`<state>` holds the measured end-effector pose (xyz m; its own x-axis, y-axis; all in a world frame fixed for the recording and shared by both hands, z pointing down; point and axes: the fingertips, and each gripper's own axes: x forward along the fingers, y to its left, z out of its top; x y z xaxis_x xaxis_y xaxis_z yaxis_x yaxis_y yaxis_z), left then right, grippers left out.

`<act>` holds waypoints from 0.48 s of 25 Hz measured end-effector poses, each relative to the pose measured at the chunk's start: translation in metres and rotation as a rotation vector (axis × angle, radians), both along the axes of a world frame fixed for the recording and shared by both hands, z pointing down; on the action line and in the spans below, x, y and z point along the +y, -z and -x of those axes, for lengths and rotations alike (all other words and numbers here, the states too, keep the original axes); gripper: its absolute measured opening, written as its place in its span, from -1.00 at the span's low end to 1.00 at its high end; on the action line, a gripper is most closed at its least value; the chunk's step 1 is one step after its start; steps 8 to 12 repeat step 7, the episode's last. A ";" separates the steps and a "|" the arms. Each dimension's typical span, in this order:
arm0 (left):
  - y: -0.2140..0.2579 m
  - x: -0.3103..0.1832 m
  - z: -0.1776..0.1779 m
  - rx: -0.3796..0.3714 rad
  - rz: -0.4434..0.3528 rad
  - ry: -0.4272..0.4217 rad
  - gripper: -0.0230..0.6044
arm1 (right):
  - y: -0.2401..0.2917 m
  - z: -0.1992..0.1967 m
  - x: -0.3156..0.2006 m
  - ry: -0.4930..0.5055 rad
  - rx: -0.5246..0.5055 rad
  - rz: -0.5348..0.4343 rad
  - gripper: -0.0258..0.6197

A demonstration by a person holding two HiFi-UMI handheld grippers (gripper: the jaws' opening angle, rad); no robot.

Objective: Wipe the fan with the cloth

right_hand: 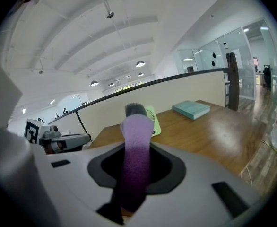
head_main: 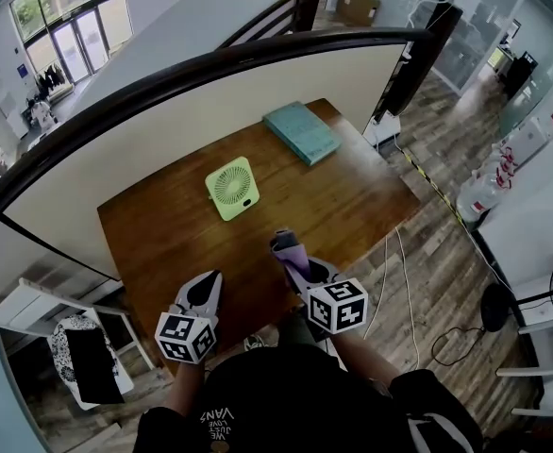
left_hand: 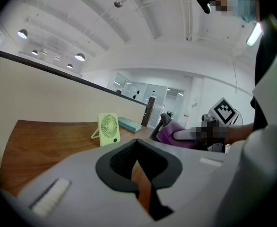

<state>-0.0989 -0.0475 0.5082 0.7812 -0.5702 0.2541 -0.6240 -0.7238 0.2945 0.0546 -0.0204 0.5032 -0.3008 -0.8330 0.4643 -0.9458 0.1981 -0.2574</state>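
Note:
A small light-green fan (head_main: 231,188) stands upright near the middle of the brown wooden table (head_main: 163,243). In the left gripper view the fan (left_hand: 109,128) is ahead and a little left; in the right gripper view the fan (right_hand: 152,120) is half hidden behind the cloth. My right gripper (head_main: 284,244) hovers over the table's near edge, shut on a purple cloth (right_hand: 136,148) that stands up between its jaws. My left gripper (head_main: 207,287) is to its left near the front edge, jaws together and empty. The cloth (left_hand: 172,133) also shows in the left gripper view.
A teal book (head_main: 301,131) lies at the table's far right corner. A cream partition with a dark rail (head_main: 210,59) runs behind the table. Cables (head_main: 404,291) trail on the wooden floor to the right, and a stool (head_main: 88,357) stands left of me.

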 end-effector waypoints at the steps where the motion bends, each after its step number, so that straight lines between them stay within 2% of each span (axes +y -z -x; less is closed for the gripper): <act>1: 0.000 0.000 0.000 0.000 0.000 0.000 -0.89 | -0.001 0.000 0.000 -0.001 0.000 0.001 -0.62; 12: -0.001 0.000 -0.001 0.000 0.004 0.000 -0.89 | -0.001 -0.001 0.000 -0.004 0.000 0.004 -0.62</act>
